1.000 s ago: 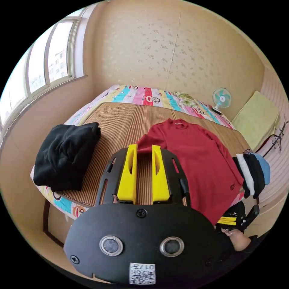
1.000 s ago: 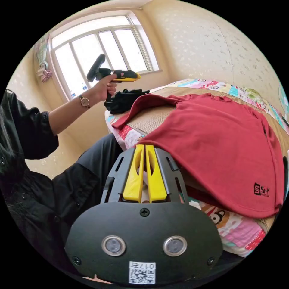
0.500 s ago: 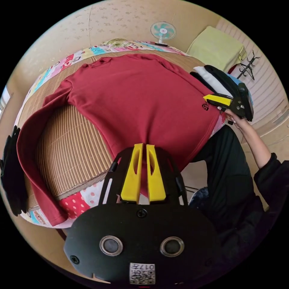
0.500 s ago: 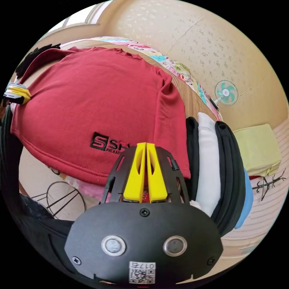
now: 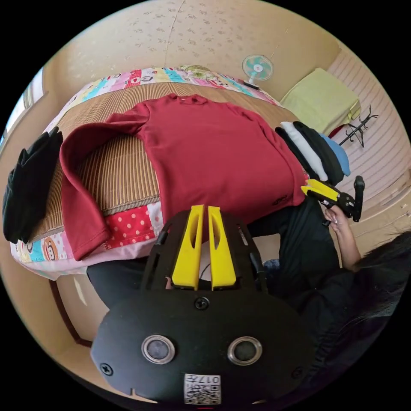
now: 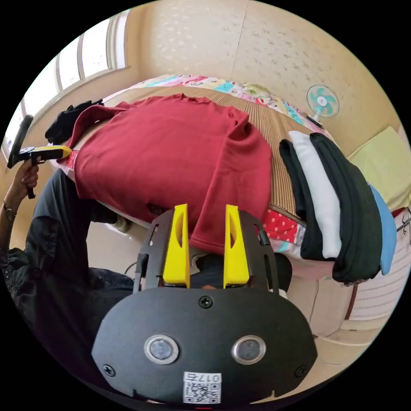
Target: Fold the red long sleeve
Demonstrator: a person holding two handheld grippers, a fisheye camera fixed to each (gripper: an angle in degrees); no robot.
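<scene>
Here the red long-sleeved knit top [image 5: 214, 158] lies spread flat on the woven bamboo bed mat [image 5: 115, 171], hem overhanging the edge. A folded black garment [image 5: 28, 188] flanks one sleeve, a stack of folded black, white and blue clothes [image 6: 338, 205] the other. The small dark chest logo is unreadable. The left gripper [image 5: 204, 214] is nearly closed, empty; the right gripper [image 6: 206, 214] gapes wide, hem between its jaws, ungripped.

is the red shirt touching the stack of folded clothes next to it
Apart. In the right gripper view, a strip of the woven mat shows plainly between the red shirt and the stack of folded clothes.
</scene>
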